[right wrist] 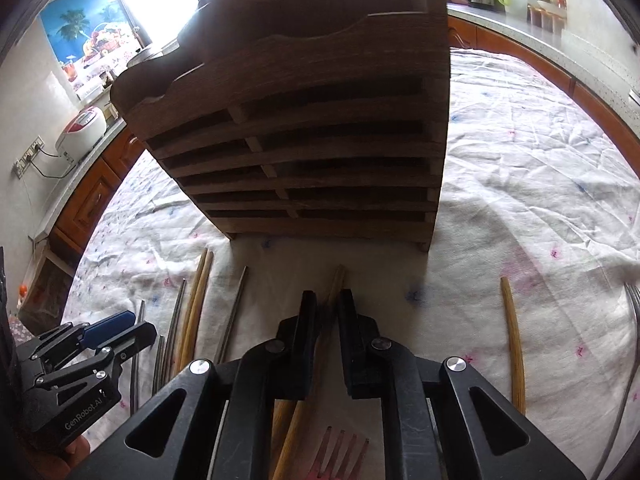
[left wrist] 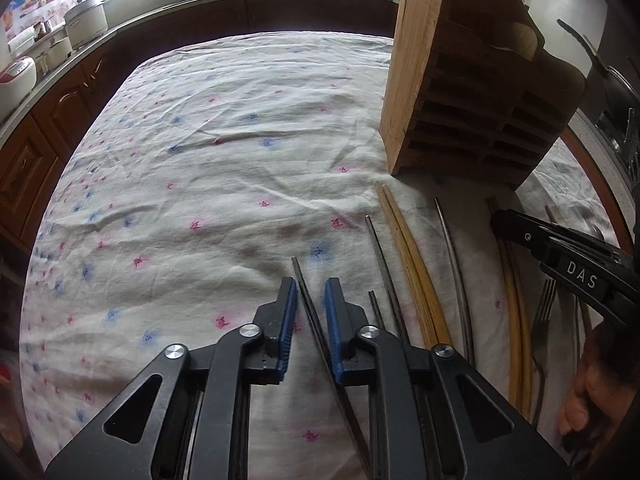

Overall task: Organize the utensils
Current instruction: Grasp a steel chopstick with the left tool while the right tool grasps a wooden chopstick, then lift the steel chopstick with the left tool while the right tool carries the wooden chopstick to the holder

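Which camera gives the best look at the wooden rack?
The right wrist view: the rack stands straight ahead, filling the middle, its slatted front plain to see. In the left wrist view the rack sits off at the upper right, seen from an angle, showing one side panel.

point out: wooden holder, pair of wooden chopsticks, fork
wooden holder (right wrist: 304, 152), right wrist view, slatted front.
pair of wooden chopsticks (left wrist: 404, 240), left wrist view, mid-shaft.
fork (right wrist: 344, 448), right wrist view, tines.
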A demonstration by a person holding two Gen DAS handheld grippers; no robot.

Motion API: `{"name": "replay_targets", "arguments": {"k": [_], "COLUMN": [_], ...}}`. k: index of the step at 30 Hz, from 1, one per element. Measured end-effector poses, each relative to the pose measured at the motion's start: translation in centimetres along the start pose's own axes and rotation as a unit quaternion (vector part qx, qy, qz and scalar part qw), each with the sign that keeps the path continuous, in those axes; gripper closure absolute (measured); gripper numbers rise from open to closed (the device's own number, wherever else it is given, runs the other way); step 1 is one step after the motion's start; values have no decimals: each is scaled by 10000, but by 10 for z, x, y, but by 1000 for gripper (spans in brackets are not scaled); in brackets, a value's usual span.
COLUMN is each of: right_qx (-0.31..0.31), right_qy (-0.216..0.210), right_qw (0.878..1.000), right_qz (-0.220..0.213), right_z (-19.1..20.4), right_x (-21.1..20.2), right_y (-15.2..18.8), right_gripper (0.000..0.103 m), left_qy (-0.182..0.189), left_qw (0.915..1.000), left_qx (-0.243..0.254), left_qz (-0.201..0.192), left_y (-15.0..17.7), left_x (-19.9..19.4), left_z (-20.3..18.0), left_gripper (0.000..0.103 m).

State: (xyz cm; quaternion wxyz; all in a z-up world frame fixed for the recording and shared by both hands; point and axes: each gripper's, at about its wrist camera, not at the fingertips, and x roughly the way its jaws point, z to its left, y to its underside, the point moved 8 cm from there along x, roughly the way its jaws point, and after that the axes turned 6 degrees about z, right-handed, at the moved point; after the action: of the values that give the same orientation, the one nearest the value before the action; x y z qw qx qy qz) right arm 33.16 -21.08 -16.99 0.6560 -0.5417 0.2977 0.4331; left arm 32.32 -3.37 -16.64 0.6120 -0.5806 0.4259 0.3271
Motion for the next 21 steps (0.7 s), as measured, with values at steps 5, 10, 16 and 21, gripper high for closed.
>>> {"name": "replay_targets", "arguments": {"k": [5,10,16,21], "right_qx": [-64,213,197,193], "right_qy": [32,-394,-635,-859], "right_qw": [10000,9990,9973,9948], "right_qz": [3,-77,-322,-508], "right_z": [0,4,9,14], "right_x": [-1,-7,-29,-52], "right_y": [-1,3,6,8], "right_gripper": [93,98,98,98], "left_qy": [47,397,573,674], "left_qw": [10000,9989,9969,9947], "left_qx": [4,-218,-350,-365], "left_qz": [-82,-140,-414,-690], "left_y": [0,7,11,14], "left_x": [-1,-13,-44,-75], "left_z": [0,4,9,11], "left_gripper": [97,99,99,99]}}
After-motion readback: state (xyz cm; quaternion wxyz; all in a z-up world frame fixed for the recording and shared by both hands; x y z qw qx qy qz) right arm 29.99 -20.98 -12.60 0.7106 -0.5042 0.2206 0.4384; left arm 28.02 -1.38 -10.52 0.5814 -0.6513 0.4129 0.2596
